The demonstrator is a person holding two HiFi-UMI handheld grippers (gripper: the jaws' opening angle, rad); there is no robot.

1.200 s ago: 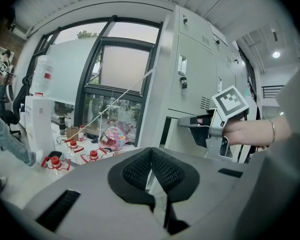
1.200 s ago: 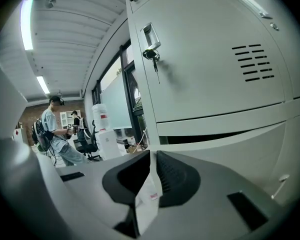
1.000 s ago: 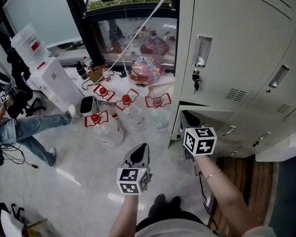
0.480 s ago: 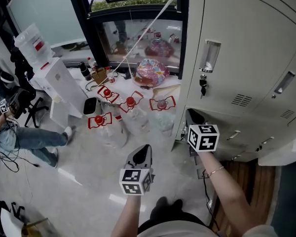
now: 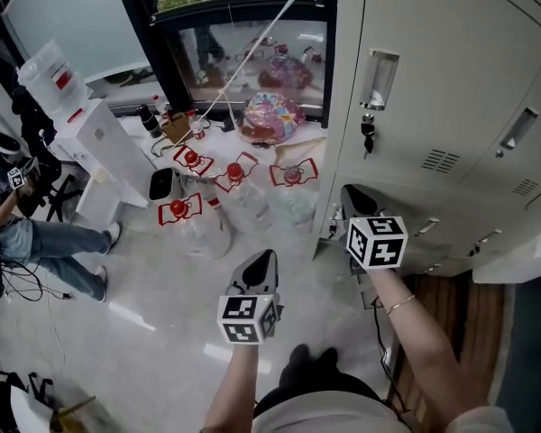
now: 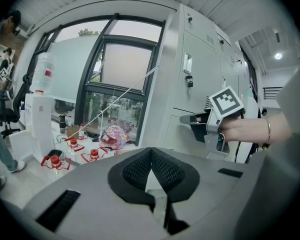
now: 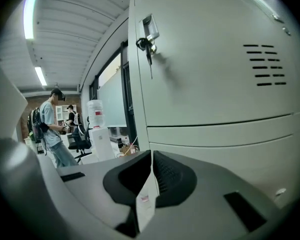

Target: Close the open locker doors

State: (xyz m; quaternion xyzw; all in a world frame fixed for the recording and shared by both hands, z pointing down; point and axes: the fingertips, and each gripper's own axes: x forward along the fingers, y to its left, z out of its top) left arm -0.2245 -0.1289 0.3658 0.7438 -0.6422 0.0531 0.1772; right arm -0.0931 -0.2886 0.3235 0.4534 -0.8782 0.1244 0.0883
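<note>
At the left a water dispenser (image 5: 95, 142) is seen, with red-handled water bottles (image 5: 198, 233) set on the floor (image 5: 153, 287) beside it. In the middle the left gripper (image 5: 260, 262) is held over the floor, its jaws pressed together on nothing. The right gripper (image 5: 353, 195), its jaws all but closed, is held at the left edge of the lower locker door (image 5: 442, 228). That door appears flush beneath the keyed upper locker door (image 5: 442, 79).
</note>
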